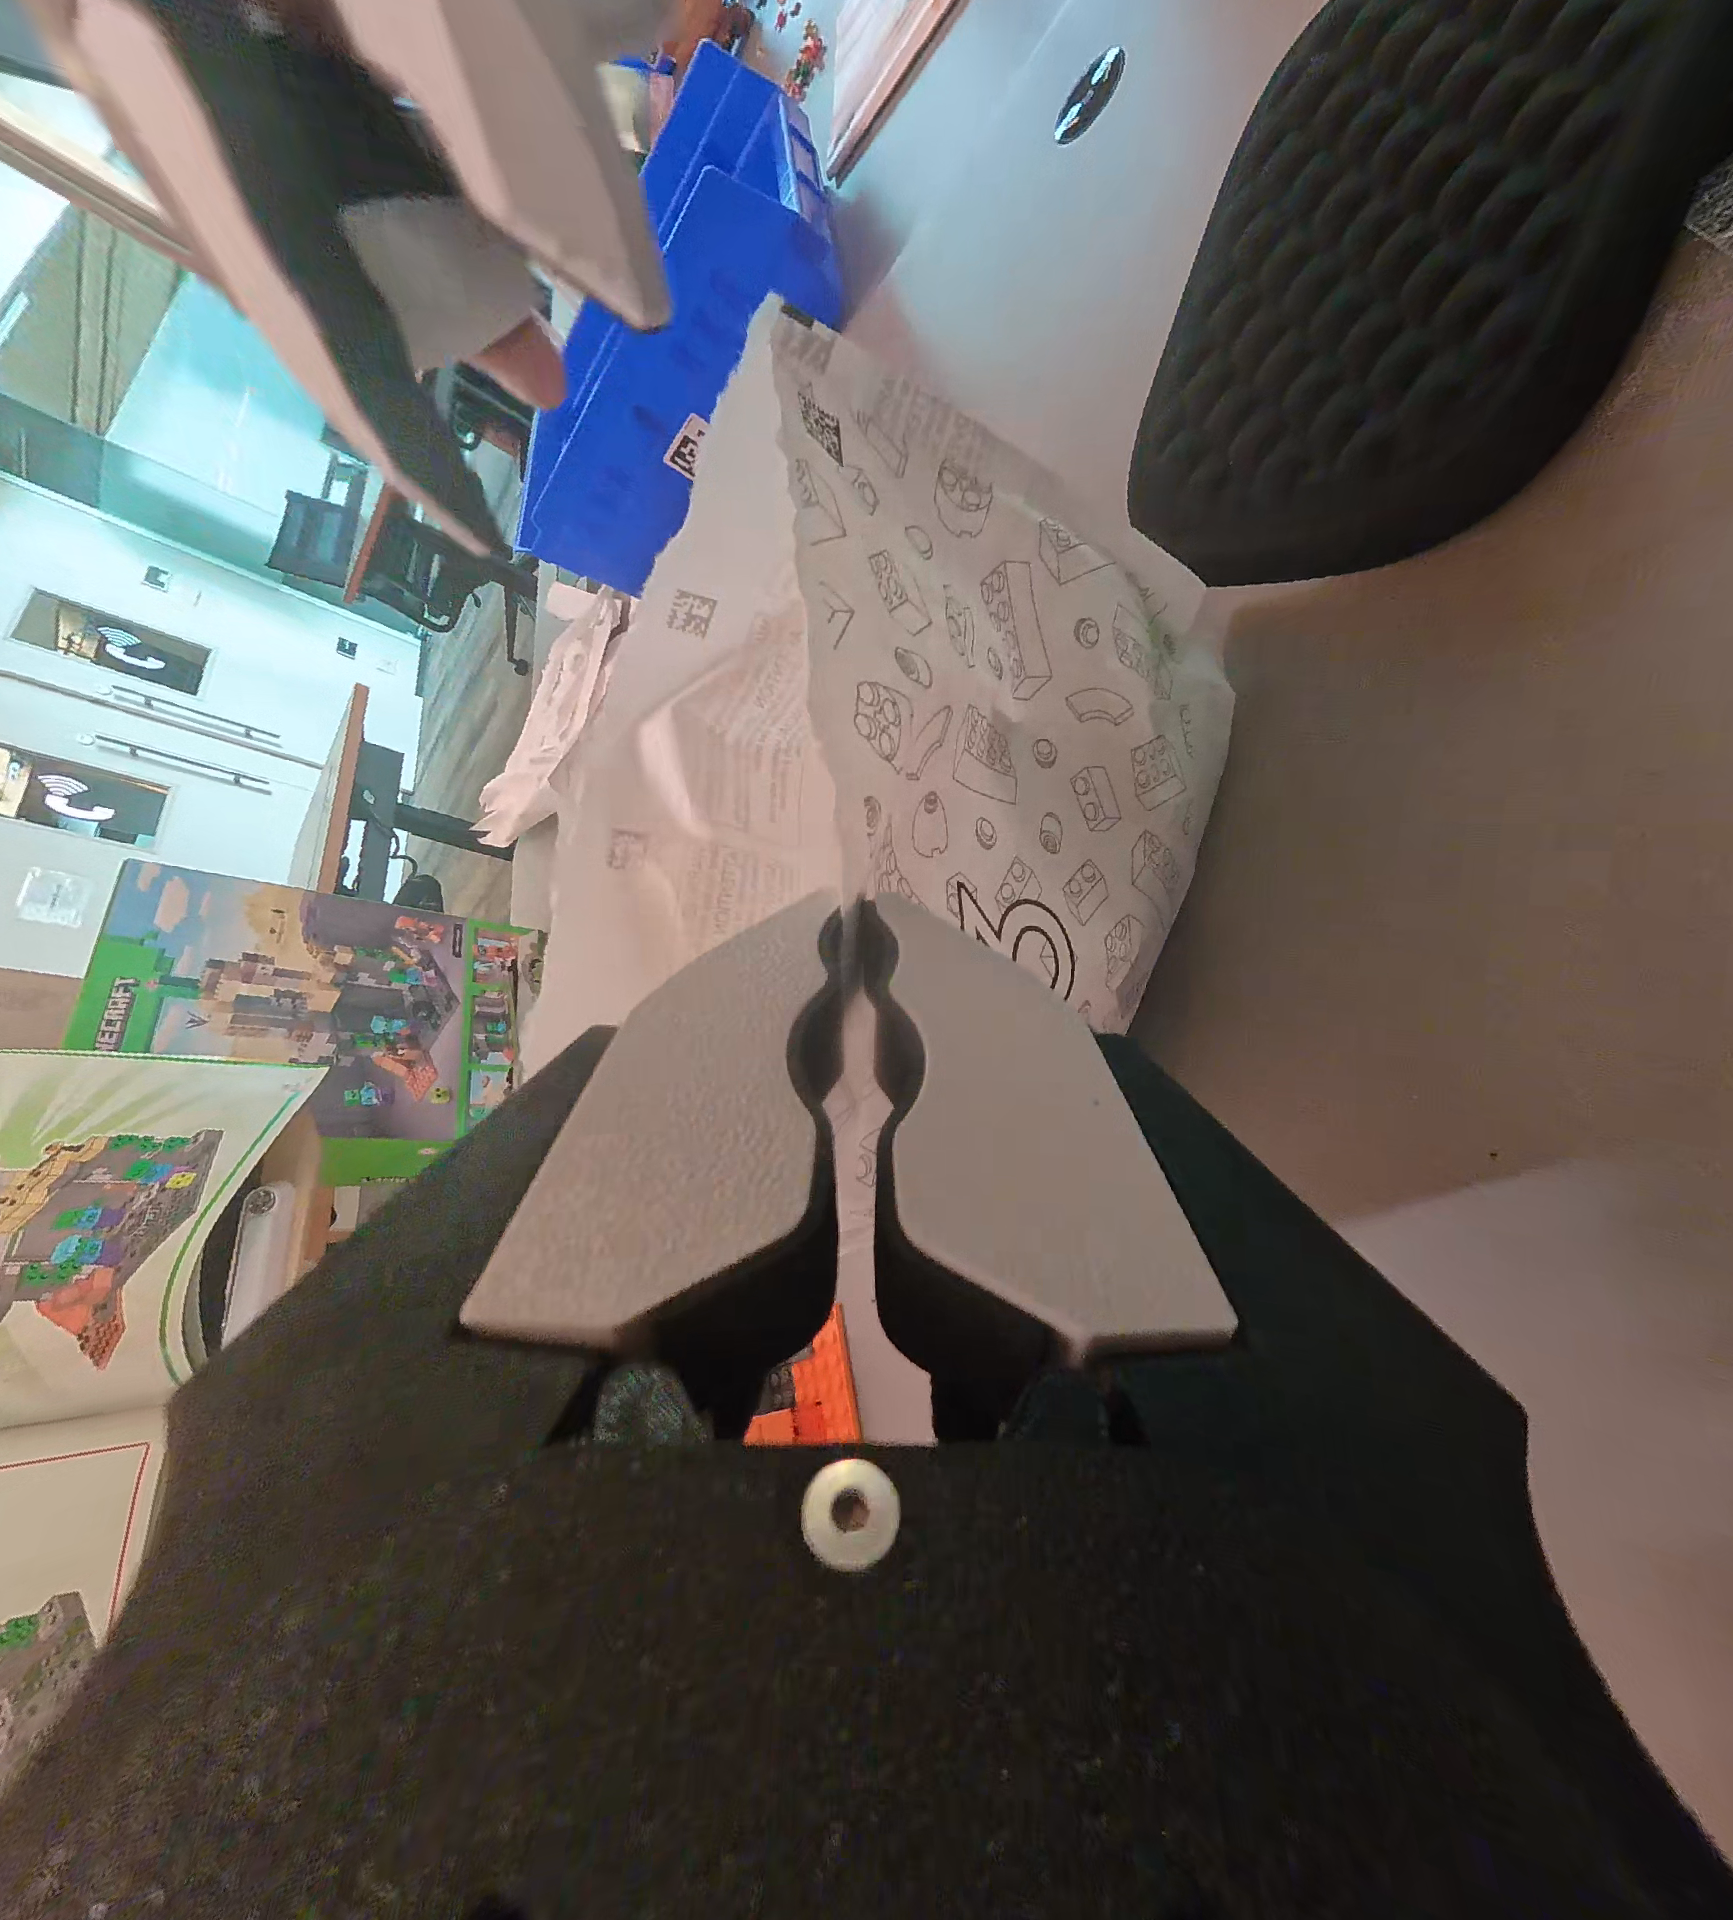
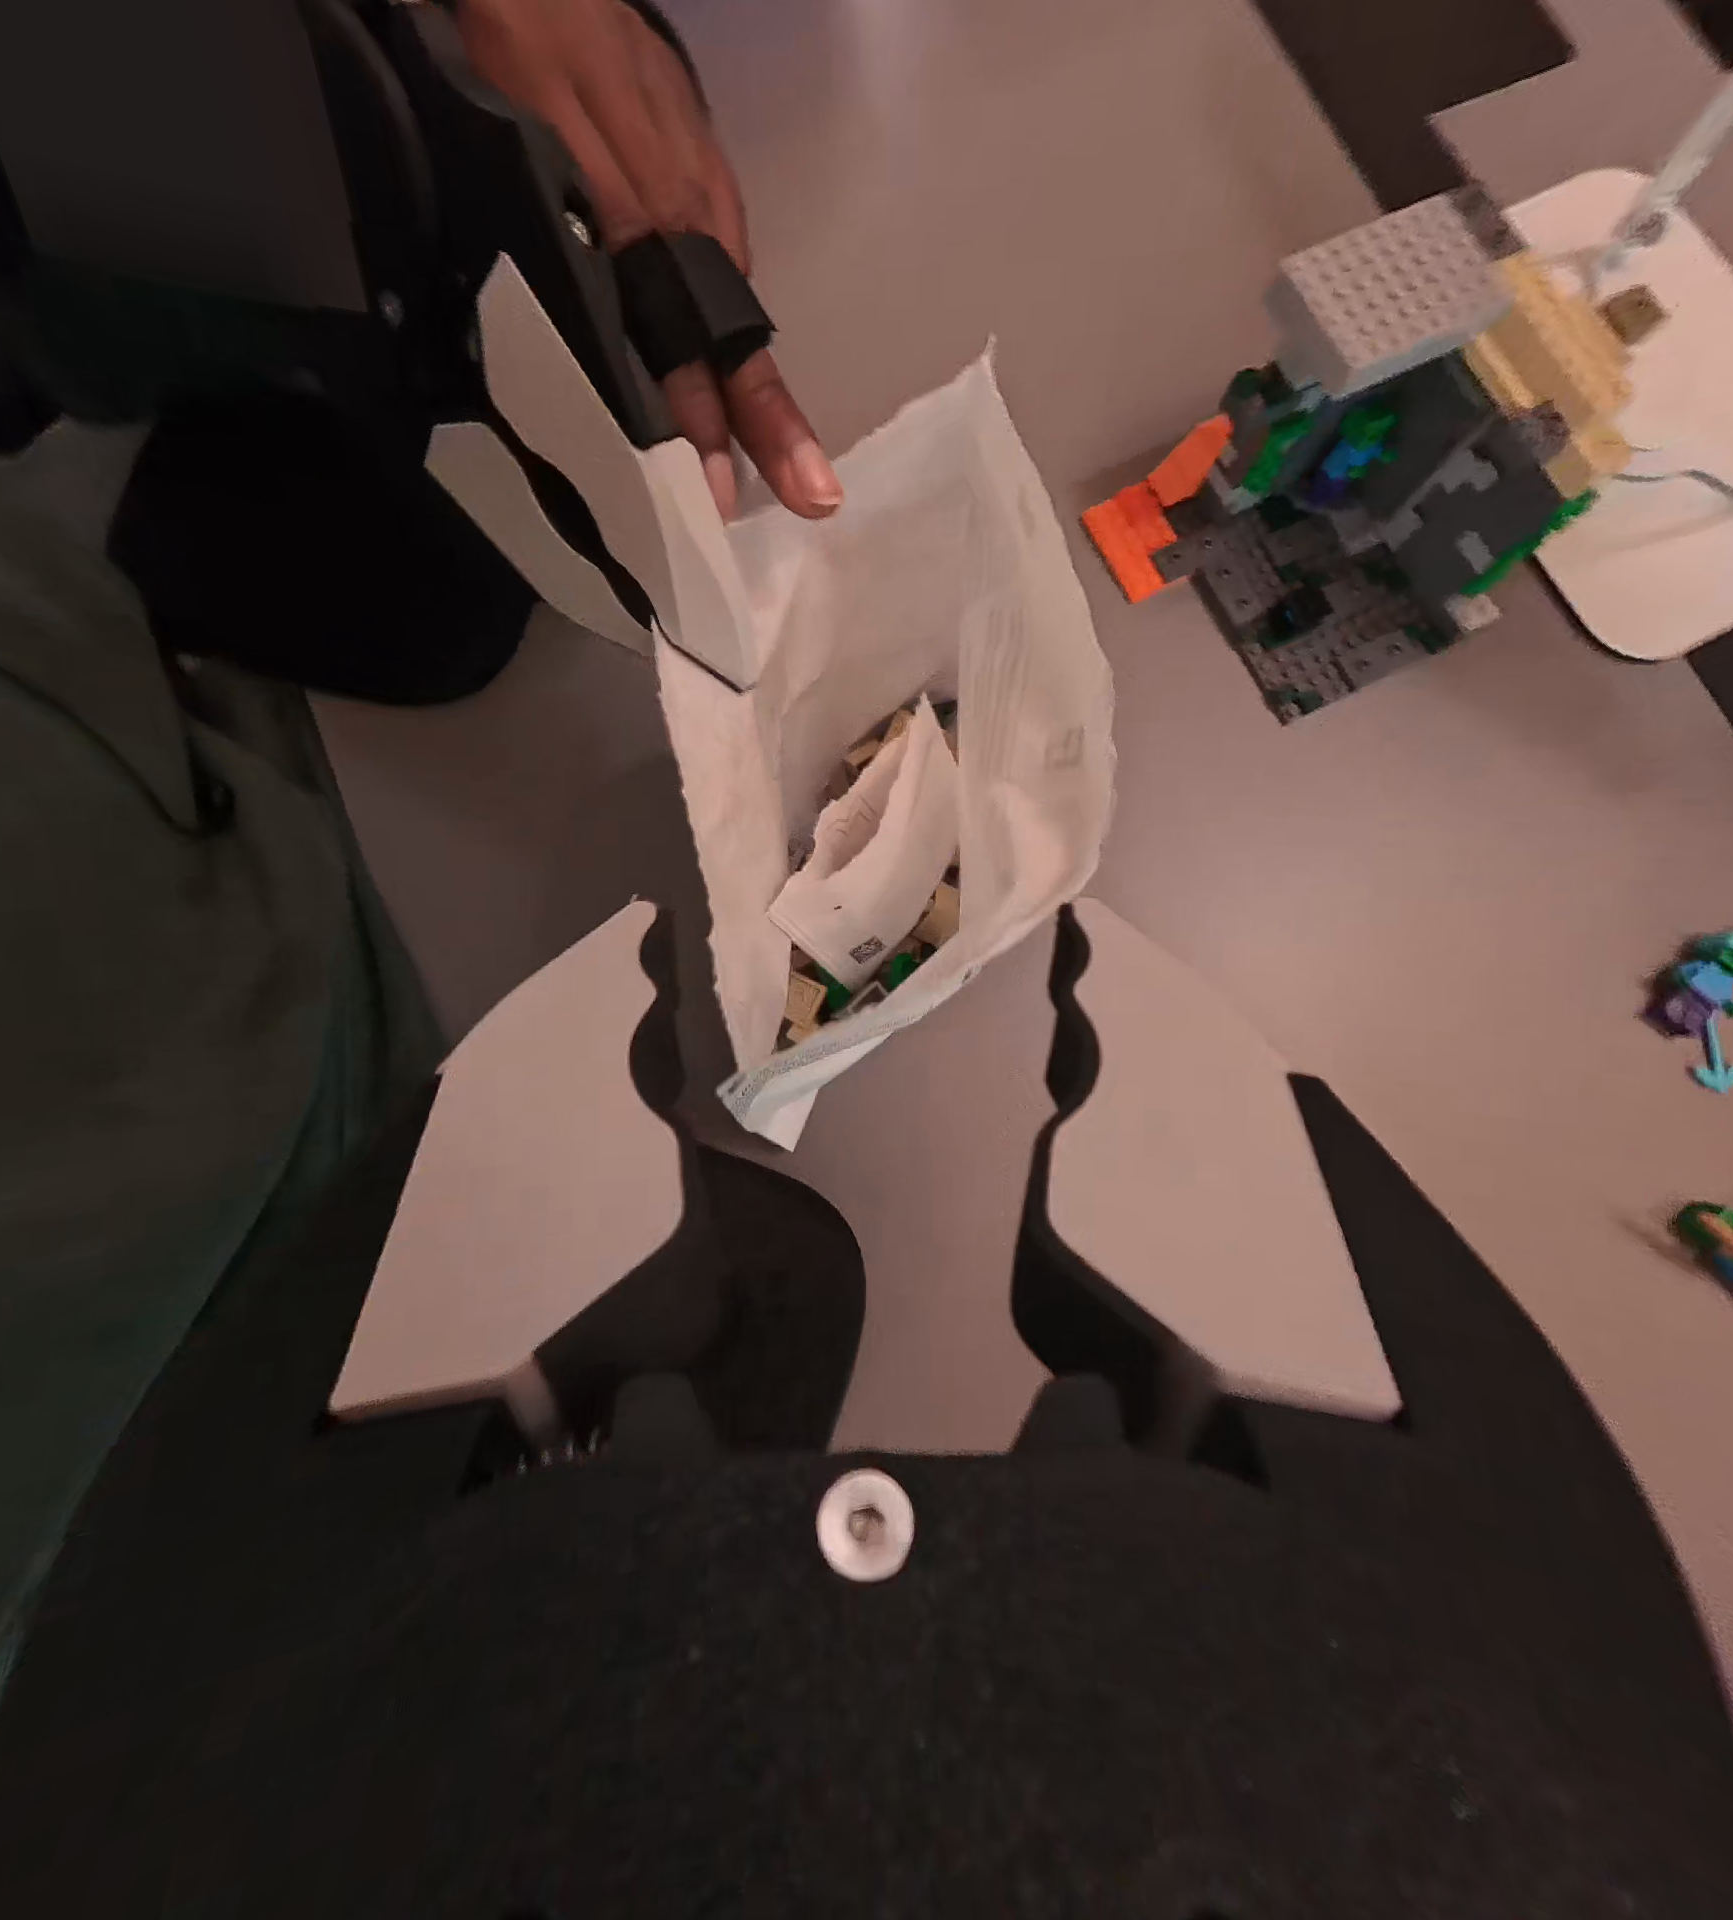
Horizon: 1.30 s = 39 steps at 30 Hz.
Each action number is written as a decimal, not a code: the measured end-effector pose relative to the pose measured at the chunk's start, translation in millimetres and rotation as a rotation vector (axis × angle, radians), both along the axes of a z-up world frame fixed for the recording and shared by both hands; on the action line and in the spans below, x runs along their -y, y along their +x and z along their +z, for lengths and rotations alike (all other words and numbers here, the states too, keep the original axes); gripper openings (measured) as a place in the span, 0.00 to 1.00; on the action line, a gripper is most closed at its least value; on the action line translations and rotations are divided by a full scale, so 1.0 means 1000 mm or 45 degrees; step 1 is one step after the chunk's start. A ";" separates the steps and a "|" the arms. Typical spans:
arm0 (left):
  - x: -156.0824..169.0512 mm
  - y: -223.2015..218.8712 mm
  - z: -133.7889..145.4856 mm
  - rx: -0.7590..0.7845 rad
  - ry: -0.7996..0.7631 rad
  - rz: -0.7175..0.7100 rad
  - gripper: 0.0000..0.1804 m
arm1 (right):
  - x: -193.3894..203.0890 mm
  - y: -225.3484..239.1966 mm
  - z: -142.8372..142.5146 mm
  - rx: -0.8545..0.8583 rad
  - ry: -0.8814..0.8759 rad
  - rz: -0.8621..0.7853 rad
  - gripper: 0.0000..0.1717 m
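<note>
Left gripper (image 1: 857,925) pinches the rim of a white printed paper bag (image 1: 1007,665), fingers closed on it. Right gripper (image 2: 857,977), fingers spread wide, hovers near the bag's open mouth; small tan and green bricks (image 2: 820,997) lie inside.

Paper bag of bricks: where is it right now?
The paper bag hangs open over the grey table, its top edge pinched in the left claw, right ahead of the open right claw.

Right tongs (image 2: 857,920) wide open over opened paper bag (image 2: 1028,644) w/ bricks (image 2: 805,1003).
</note>
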State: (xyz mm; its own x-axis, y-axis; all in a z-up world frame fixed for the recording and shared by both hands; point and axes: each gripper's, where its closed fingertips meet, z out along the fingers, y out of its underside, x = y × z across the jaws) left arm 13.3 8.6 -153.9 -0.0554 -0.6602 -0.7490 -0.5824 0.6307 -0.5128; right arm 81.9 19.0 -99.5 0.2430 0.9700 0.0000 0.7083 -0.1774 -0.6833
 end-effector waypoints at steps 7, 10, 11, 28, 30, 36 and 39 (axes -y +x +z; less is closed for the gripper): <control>-0.003 0.003 0.001 -0.005 0.010 0.007 0.00 | 0.017 0.009 -0.053 -0.247 0.124 -0.303 0.46; -0.005 0.005 0.002 -0.006 0.013 0.020 0.03 | 0.008 0.007 -0.054 -0.339 0.332 -0.391 0.02; -0.004 0.004 0.002 -0.001 0.014 0.024 0.04 | 0.009 0.006 -0.052 -0.360 0.375 -0.380 0.00; -0.047 -0.024 -0.029 0.368 -0.937 -0.089 0.27 | 0.005 0.019 -0.050 -0.500 0.341 0.238 0.00; -0.049 -0.018 -0.026 0.381 -0.908 -0.116 0.13 | -0.001 0.021 -0.053 -0.471 0.346 0.244 0.00; -0.034 -0.021 -0.025 0.425 -0.945 -0.128 0.01 | -0.026 0.050 -0.059 -0.541 0.065 0.124 0.00; -0.040 -0.026 -0.021 0.519 -1.023 -0.072 0.00 | -0.032 0.045 -0.057 -0.527 0.082 0.140 0.00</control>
State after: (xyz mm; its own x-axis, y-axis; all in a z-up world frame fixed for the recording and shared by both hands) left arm -12.5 48.7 -174.5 0.0648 -0.9974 -0.0318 -0.2381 0.0155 -0.9711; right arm 127.0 50.9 -156.3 0.1304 0.9914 -0.0140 0.3846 -0.0636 -0.9209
